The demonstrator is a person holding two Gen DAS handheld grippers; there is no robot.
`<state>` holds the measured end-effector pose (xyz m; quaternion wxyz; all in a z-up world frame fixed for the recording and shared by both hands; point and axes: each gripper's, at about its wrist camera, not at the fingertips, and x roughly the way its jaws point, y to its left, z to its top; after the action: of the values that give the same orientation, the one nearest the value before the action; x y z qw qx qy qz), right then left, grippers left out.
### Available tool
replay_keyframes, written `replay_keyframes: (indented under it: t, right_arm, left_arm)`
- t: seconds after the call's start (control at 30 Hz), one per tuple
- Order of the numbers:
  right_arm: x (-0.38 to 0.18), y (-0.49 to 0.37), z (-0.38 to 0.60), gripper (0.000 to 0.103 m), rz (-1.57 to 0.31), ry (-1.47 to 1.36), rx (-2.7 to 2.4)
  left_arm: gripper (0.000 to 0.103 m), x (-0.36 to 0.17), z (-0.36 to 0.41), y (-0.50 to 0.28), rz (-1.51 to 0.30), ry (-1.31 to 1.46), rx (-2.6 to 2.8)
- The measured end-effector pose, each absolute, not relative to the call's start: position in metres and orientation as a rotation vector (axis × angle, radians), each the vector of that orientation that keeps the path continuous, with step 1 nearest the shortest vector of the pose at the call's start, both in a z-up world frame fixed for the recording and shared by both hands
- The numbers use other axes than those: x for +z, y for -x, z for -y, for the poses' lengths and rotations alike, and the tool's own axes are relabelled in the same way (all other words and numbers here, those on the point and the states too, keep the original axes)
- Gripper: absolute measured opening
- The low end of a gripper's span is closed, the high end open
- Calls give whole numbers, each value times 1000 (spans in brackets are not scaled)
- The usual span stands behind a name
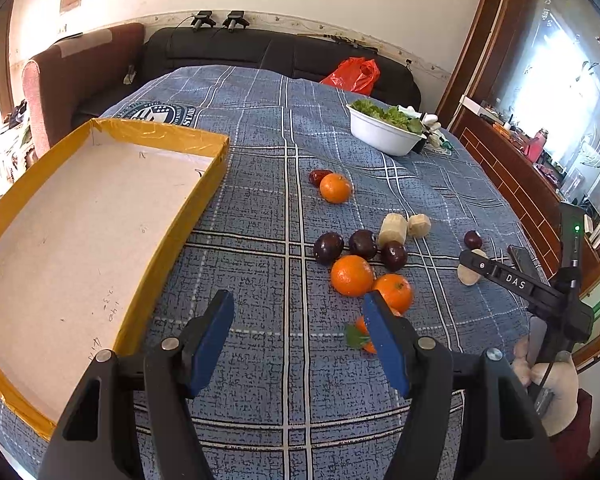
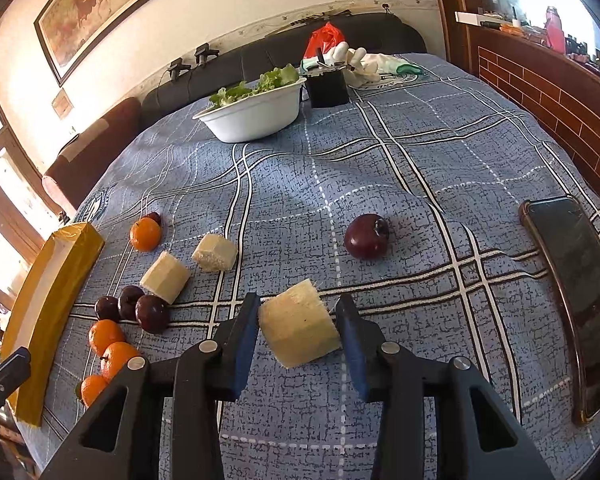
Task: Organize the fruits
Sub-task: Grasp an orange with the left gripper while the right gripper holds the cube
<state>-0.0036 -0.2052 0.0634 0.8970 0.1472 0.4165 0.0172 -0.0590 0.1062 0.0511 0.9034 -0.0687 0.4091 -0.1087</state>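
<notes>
- The right gripper (image 2: 297, 328) has its blue-padded jaws spread, with a pale yellow cut chunk of fruit (image 2: 299, 326) lying between them on the blue plaid tablecloth (image 2: 380, 168); whether the pads touch it cannot be told.
- Ahead and right of those jaws sits a dark red plum (image 2: 366, 236).
- The left gripper (image 1: 299, 338) is wide open and holds nothing.
- Just past its right jaw lie round oranges (image 1: 352, 275); left of its jaws stands a shallow yellow-edged cardboard tray (image 1: 204, 184).

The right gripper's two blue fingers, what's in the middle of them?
A pale yellow chunk sits between the right gripper fingers, seen in the right wrist view; the jaws stand open around it.
</notes>
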Motion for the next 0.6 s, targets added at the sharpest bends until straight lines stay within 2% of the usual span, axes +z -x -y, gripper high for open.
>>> replay_keyframes:
  t: [0.6]
  right_arm:
    - [64, 6, 212, 42, -855, -348, 49]
  left_arm:
    - [66, 33, -93, 61, -877, 136, -250]
